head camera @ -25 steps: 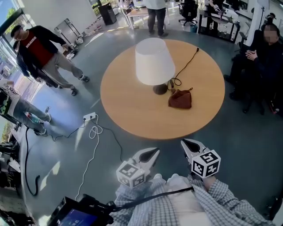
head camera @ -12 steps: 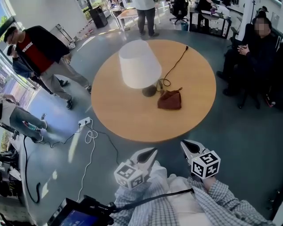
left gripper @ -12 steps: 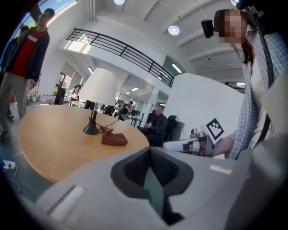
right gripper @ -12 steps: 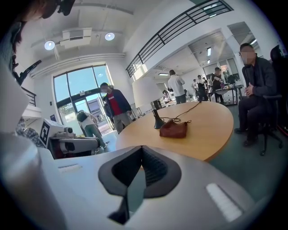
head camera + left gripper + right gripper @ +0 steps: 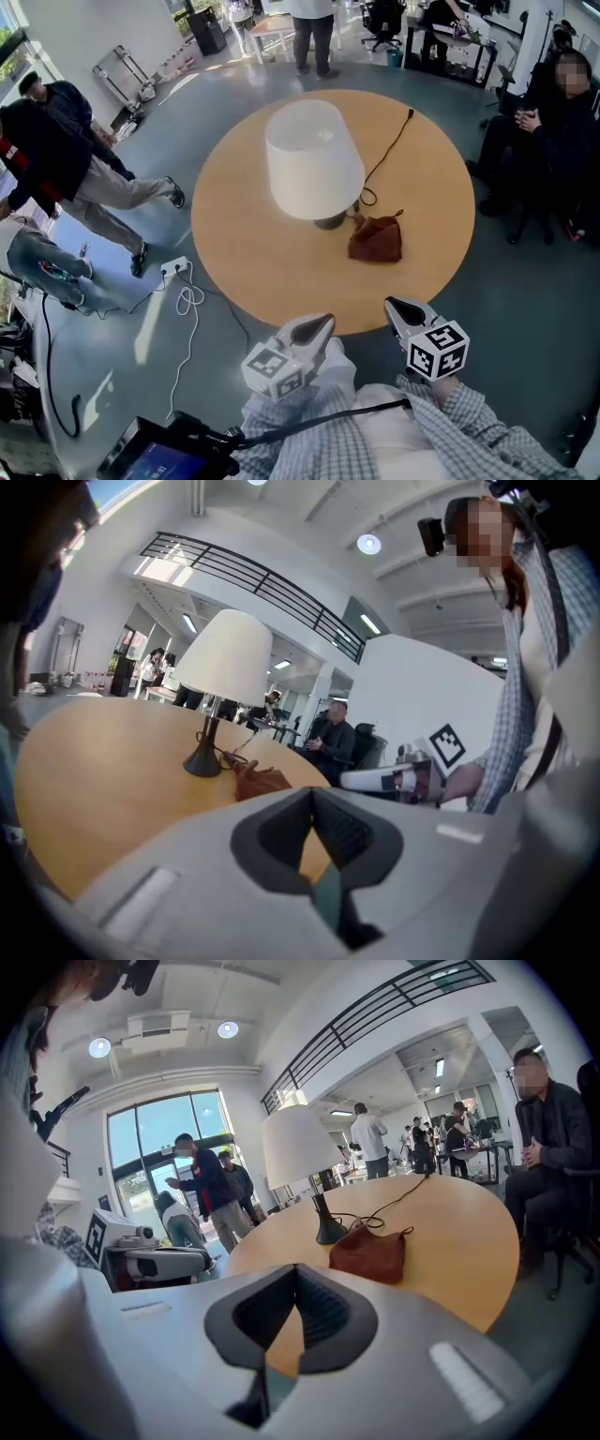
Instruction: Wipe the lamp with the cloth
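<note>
Both left claw (image 5: 323, 324) and right claw (image 5: 395, 306) pressed together near table (image 5: 267, 267); cloth (image 5: 376, 241) beside lamp (image 5: 314, 161).

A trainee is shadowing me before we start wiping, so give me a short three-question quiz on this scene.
1. True or false: the cloth lies on the table, beside the base of the lamp.
2. The left gripper and right gripper are: A) both shut and empty; B) both open; C) right shut on the cloth.
3. Fill in: the lamp's shade is ___ in colour.
Key: 1 true; 2 A; 3 white.
</note>
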{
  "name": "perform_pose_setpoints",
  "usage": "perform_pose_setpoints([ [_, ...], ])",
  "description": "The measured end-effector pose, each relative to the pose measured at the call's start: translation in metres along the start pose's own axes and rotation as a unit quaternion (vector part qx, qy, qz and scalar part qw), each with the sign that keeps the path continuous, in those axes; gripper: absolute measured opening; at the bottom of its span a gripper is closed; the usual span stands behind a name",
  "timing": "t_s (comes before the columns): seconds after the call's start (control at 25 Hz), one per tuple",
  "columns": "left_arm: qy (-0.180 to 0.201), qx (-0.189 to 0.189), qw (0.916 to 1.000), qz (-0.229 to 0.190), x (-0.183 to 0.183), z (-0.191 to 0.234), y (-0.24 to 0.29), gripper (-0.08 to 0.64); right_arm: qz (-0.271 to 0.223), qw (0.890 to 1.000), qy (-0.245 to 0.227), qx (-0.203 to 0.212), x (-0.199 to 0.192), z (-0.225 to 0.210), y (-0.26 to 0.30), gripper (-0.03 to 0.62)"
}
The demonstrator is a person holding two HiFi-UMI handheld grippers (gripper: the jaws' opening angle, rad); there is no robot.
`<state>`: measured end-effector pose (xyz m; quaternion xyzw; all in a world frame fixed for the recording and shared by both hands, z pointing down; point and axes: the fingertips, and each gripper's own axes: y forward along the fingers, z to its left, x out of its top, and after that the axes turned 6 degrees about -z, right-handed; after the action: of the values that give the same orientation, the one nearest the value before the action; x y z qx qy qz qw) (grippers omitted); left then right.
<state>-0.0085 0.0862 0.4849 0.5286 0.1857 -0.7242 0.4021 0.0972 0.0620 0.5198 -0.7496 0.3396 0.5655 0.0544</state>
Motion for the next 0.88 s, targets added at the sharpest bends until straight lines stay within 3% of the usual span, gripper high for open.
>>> perform_pose_setpoints([
  [0.4,-0.020,-0.033,0.9992,-0.006,0.032,0.065,0.026,0.004,-0.009,1.000,-0.012,-0.026,0.044,-0.011,0.073,0.003],
  [0.68,-0.077,-0.032,0.9958,-0.037,0.042,0.088,0.034,0.004,0.006,0.999,-0.018,-0.027,0.049,-0.011,0.093,0.003],
  [0.88,-0.128,-0.022,0.9887,-0.075,0.059,0.110,0.045,0.005,0.015,0.999,-0.024,-0.015,0.059,-0.018,0.111,0.003],
])
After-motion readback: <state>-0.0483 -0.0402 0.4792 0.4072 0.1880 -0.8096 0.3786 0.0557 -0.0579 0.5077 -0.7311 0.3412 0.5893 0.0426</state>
